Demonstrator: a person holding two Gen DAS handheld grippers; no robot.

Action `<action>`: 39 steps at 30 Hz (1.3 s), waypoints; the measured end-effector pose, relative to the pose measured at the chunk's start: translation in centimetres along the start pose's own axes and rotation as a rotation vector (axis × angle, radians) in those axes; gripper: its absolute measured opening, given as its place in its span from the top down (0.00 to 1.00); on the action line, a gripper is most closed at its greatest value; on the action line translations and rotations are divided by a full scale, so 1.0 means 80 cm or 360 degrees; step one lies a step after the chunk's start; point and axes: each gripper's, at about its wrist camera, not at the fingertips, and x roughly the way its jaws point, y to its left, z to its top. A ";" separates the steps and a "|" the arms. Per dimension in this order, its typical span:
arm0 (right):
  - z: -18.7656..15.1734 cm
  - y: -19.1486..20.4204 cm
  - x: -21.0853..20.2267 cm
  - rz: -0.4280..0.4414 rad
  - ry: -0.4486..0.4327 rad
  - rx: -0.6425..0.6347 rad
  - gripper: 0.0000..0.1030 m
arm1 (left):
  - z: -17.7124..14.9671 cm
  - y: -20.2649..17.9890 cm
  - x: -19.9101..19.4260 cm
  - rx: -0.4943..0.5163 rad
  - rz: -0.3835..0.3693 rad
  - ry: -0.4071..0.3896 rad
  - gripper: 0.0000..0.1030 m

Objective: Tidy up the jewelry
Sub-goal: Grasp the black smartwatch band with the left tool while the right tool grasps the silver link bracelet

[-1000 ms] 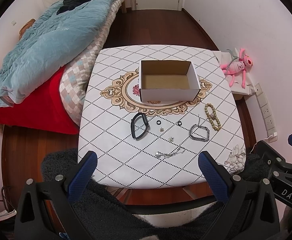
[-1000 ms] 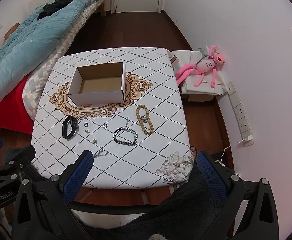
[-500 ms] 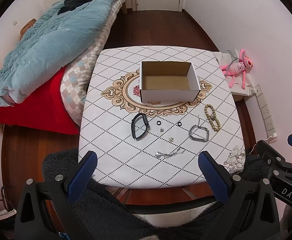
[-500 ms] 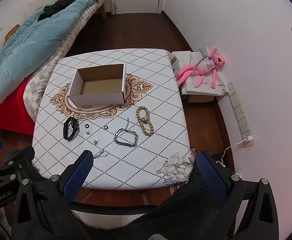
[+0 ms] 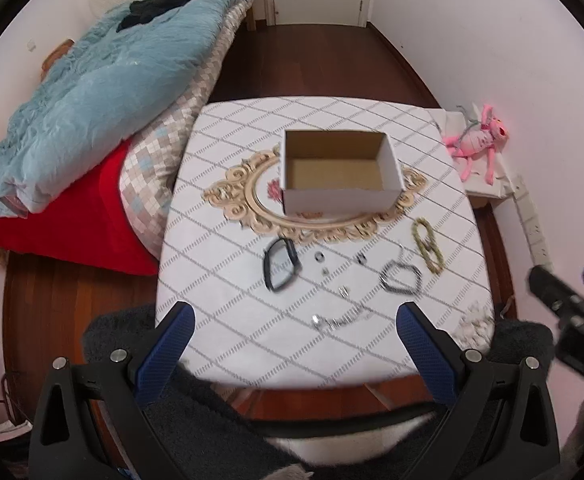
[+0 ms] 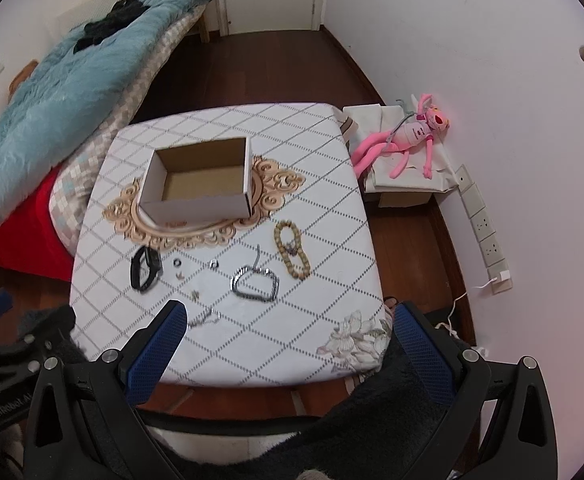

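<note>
**Both claws lowered toward near edge of surface**

Since the earlier frame I have brought both claws slightly closer to the surface (image 6: 252, 344). Left claw (image 5: 292, 336) and right claw (image 6: 288, 336) are spread wide, holding nothing. Cardboard box (image 6: 196, 184) sits at centre, toward the far edge. Beaded bracelet (image 6: 292, 248), chain bracelet (image 6: 256, 284) and black band (image 6: 144, 268) lie between box and near edge.

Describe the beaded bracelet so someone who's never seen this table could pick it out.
Start at the open cardboard box in the middle of the patterned table. Go toward the near right corner of the box and just past it: the beaded bracelet lies there, rightmost of the jewelry. It alone is tan round beads; the silver chain bracelet beside it is metal.
</note>
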 end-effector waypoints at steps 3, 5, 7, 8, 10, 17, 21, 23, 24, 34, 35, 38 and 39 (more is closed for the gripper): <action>0.019 -0.008 0.017 -0.0009 -0.0007 0.0048 0.00 | 0.024 0.008 0.022 -0.0030 0.0066 -0.0046 0.00; 0.033 -0.014 0.040 -0.0021 -0.0001 0.0078 0.00 | 0.037 0.014 0.040 -0.0044 0.0108 -0.0060 0.00; 0.038 -0.016 0.070 -0.0031 0.0041 0.0090 0.00 | 0.047 0.021 0.067 -0.0048 0.0143 -0.0054 0.01; 0.040 -0.016 0.088 -0.0026 0.0073 0.0095 0.03 | 0.048 0.024 0.080 -0.0048 0.0161 -0.0035 0.01; 0.037 -0.016 0.124 -0.0020 0.0156 0.0111 0.14 | 0.048 0.032 0.109 -0.0056 0.0160 0.0025 0.01; -0.003 -0.010 0.251 0.0048 0.0449 0.0185 0.33 | 0.021 0.061 0.205 -0.0117 0.0137 0.0289 0.30; -0.022 -0.008 0.291 0.0071 0.0523 0.0232 0.37 | 0.010 0.068 0.241 -0.0159 0.0086 0.0389 0.42; -0.027 -0.007 0.302 0.0071 0.0517 0.0248 0.37 | 0.006 0.068 0.255 -0.0165 0.0054 0.0424 0.46; -0.029 -0.007 0.306 0.0086 0.0508 0.0259 0.37 | 0.004 0.065 0.261 -0.0155 0.0055 0.0437 0.47; -0.031 0.013 0.317 0.0051 0.0433 0.0166 0.59 | -0.001 0.039 0.277 -0.0080 0.0034 0.0439 0.92; -0.031 0.016 0.316 0.0032 0.0413 0.0149 0.67 | -0.001 0.036 0.276 -0.0069 0.0035 0.0435 0.95; -0.033 0.021 0.312 0.0026 0.0372 0.0132 0.92 | -0.004 0.029 0.270 -0.0042 0.0060 0.0408 0.95; -0.032 0.022 0.313 0.0029 0.0365 0.0133 0.92 | -0.005 0.029 0.269 -0.0044 0.0062 0.0403 0.95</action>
